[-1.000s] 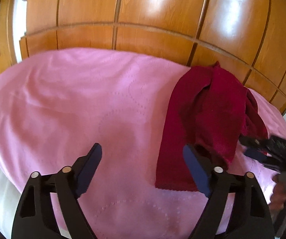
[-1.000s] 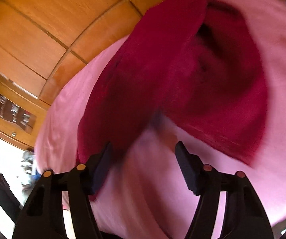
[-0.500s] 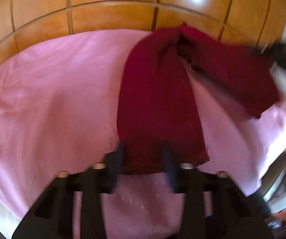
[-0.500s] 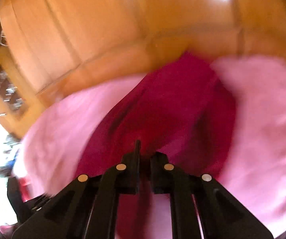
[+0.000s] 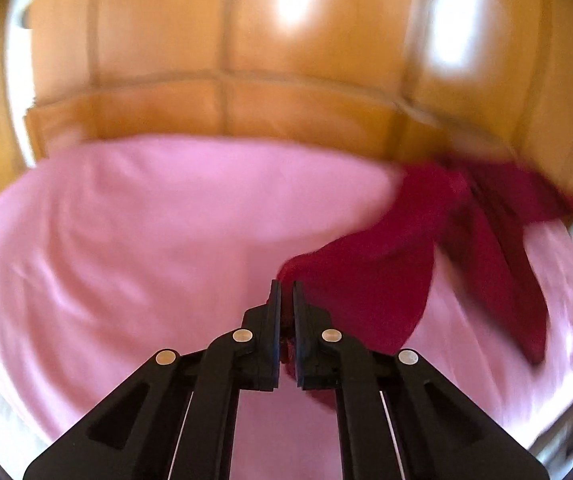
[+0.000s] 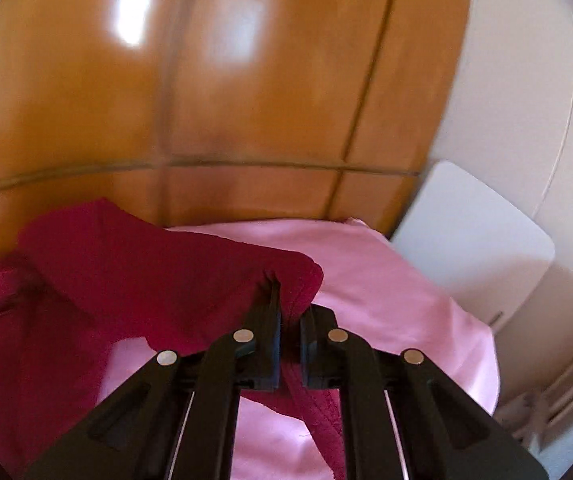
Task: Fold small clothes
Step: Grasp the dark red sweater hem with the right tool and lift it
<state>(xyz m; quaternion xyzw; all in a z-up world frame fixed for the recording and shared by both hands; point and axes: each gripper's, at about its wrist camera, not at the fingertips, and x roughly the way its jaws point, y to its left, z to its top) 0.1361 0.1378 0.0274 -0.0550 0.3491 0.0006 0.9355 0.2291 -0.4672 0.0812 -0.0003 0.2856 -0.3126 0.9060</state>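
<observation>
A dark red garment (image 5: 398, 256) lies on the pink bedcover (image 5: 158, 232), spread to the right in the left wrist view. My left gripper (image 5: 284, 292) is shut on a near edge of the garment and holds it lifted. In the right wrist view the same red garment (image 6: 126, 276) stretches to the left. My right gripper (image 6: 290, 300) is shut on another edge of it, with cloth bunched over the fingertips and a hem hanging below the jaws.
A glossy wooden wardrobe (image 5: 246, 48) stands right behind the bed and also fills the back of the right wrist view (image 6: 246, 80). A white panel (image 6: 474, 248) and white wall stand at the bed's right side. The pink cover's edge (image 6: 486, 360) drops off there.
Both grippers went from wide open to shut on the red garment. Both have lifted their edges off the bedcover, and the cloth is now stretched between them.
</observation>
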